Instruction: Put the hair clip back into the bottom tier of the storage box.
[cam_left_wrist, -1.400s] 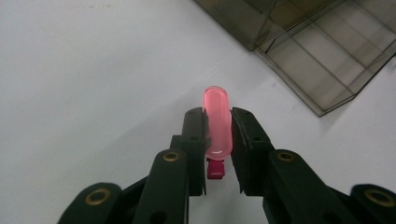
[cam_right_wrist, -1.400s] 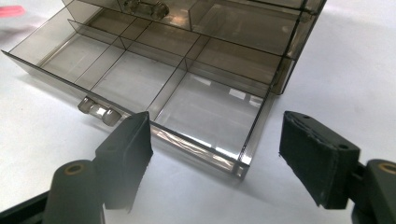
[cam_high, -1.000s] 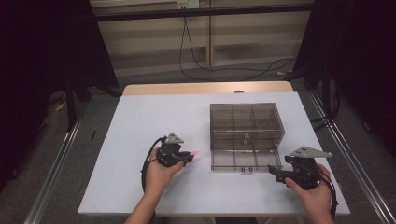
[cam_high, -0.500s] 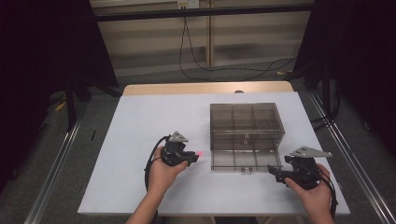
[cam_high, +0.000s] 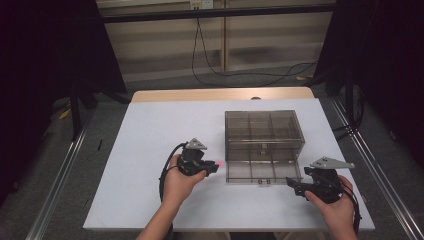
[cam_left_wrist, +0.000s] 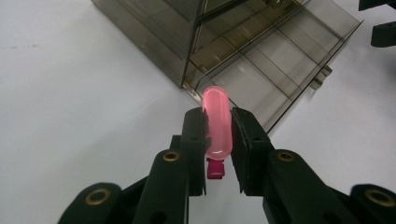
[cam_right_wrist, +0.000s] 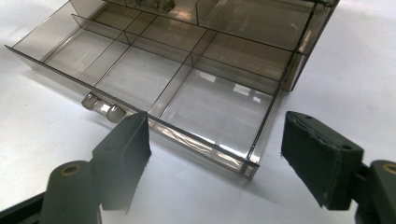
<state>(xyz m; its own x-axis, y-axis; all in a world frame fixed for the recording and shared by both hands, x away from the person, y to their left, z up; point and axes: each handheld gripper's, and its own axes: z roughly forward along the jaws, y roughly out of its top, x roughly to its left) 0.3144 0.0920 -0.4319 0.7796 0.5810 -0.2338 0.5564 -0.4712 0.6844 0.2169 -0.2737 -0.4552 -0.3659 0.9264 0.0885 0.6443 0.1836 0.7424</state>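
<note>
A smoky clear drawer box (cam_high: 264, 131) stands on the white table (cam_high: 150, 135), its lower drawer (cam_high: 260, 171) pulled out toward me, with empty divided compartments (cam_right_wrist: 135, 77). My left gripper (cam_high: 214, 165) is shut on a pink capped tube (cam_left_wrist: 217, 122), just left of the drawer's front left corner (cam_left_wrist: 187, 86). The tube's glow shows in the high view as a pink tube tip (cam_high: 219, 163). My right gripper (cam_high: 291, 184) stands open at the drawer's front right corner (cam_right_wrist: 247, 165), nothing between its pads (cam_right_wrist: 126, 151). The drawer's handle (cam_right_wrist: 100, 105) is to the left of it.
The table's wooden far edge (cam_high: 220, 94) lies beyond the box. Metal rails (cam_high: 55, 180) run along both sides of the table. Cables (cam_high: 240, 72) trail on the floor behind. The right gripper's jaw tips (cam_left_wrist: 380, 28) show at the far right of the left gripper view.
My left gripper has moved a little to the right with the pink tube, closer to the open drawer. The right gripper has stayed where it was.
</note>
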